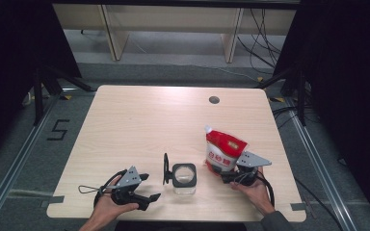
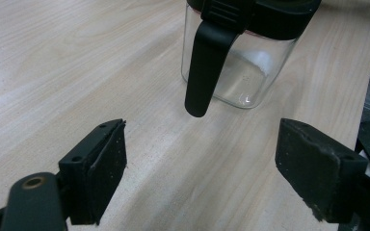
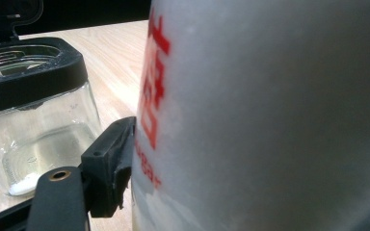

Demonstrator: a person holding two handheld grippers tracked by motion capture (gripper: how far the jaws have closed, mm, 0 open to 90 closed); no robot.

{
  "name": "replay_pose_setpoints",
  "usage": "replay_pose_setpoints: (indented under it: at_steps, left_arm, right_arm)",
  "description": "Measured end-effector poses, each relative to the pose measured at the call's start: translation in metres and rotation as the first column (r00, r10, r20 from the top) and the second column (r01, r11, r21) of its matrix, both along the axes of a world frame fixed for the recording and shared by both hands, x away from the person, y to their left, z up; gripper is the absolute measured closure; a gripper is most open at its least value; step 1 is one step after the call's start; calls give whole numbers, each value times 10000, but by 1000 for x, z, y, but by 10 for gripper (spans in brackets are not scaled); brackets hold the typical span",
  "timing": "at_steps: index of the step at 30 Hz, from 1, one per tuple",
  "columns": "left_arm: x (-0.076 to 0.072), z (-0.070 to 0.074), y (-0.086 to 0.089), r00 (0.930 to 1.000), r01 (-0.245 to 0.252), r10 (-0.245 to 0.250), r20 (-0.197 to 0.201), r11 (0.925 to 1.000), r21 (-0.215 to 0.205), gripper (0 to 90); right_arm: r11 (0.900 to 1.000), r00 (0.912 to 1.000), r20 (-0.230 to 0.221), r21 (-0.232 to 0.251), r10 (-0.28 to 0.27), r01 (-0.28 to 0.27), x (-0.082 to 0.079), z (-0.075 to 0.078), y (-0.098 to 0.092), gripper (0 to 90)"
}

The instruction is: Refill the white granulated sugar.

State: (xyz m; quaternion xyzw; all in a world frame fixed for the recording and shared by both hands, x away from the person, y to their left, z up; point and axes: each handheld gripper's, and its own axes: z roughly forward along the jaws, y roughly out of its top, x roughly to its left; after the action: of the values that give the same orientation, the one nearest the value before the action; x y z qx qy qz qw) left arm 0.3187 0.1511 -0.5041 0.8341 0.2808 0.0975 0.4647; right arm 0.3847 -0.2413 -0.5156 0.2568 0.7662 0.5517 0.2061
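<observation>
Nearest the high camera, at about seven o'clock on the wooden table [image 1: 125,120], the left gripper [image 1: 150,196] rests in the person's hand with its jaws spread wide and nothing between them, aimed at the jar. Just past it, at six o'clock, stands the clear glass jar [image 1: 184,179] with its black collar and its flip lid [image 1: 165,168] swung open to the left; a thin trace of white powder lies in a bottom corner, otherwise it looks empty. At five o'clock the right gripper [image 1: 227,177] pinches the red-and-white stand-up pouch [image 1: 221,151], upright, spout capped at top. The step in hand looks like readying a pour into the jar. Next, the pouch likely needs lifting and tipping over the mouth, perhaps after uncapping.
</observation>
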Motion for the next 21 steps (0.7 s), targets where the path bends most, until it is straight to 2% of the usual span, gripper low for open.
replay_pose_setpoints:
  at_steps: [1, 2, 3, 4, 5, 7, 8, 10, 11, 15, 17, 18, 19, 20, 21]
  left_arm:
    - [-1, 0, -1, 9999, -117, 116, -121, 9999, -80, 180]
    - [-1, 0, 0, 9999, -94, 94, -65, 10000, -32, 180]
    - [-1, 0, 0, 9999, -94, 94, -65, 10000, -32, 180]
    - [-1, 0, 0, 9999, -104, 104, -77, 9999, -40, 180]
    - [-1, 0, -1, 9999, -131, 130, -79, 9998, -120, 181]
    - [-2, 0, -1, 9998, -187, 185, -108, 9997, -125, 182]
    - [0, 0, 0, 10000, 3, -3, 62, 10000, -16, 182]
    - [0, 0, 0, 10000, 8, -8, 94, 10000, -2, 182]
    - [0, 0, 0, 10000, 8, -8, 94, 10000, -2, 183]
    - [-1, 0, -1, 9999, -148, 146, -91, 9997, -199, 187]
    - [-1, 0, 0, 10000, -77, 77, -13, 9999, -96, 187]
    - [-1, 0, 0, 10000, -90, 90, -20, 9999, -97, 188]
    - [-1, 0, 0, 9999, -106, 106, -34, 9999, -108, 189]
    - [-1, 0, 0, 9999, -108, 108, -16, 9999, -125, 190]
    - [-1, 0, 0, 9999, -154, 153, -62, 9997, -164, 190]
  right_arm:
    - [10000, 10000, 35, 4, 9, -9, 0, 0, 0, 278]
    - [9999, 10000, -25, -126, 71, -71, 1, 1, -1, 277]
    - [10000, 9996, -282, -25, 16, -17, -1, 1, 1, 275]
    - [10000, 9996, -282, -25, 16, -17, -1, 1, 1, 275]
    - [10000, 9999, -77, -14, 95, -95, 1, 0, 1, 275]
    - [9998, 9999, -78, -156, 111, -112, 2, 1, 1, 274]
    - [9998, 9998, -122, -128, 145, -147, 2, 0, 3, 287]
    - [9998, 9998, -198, -180, 92, -96, 3, 1, 3, 300]
    - [9998, 9999, -91, -191, 109, -110, 3, 1, 3, 308]
    - [9998, 9999, -139, -181, 91, -94, 3, 1, 3, 330]
    - [10000, 9999, -113, 69, -52, 53, 2, 0, 5, 336]
    - [9999, 9990, -450, -108, -8, 3, 0, 2, 5, 339]
    - [9999, 9991, -426, -125, -32, 26, -1, 2, 5, 341]
    - [9992, 9999, -117, -391, -55, 51, 1, 3, 4, 343]
    - [9991, 10000, -86, -433, -48, 44, 0, 3, 5, 345]
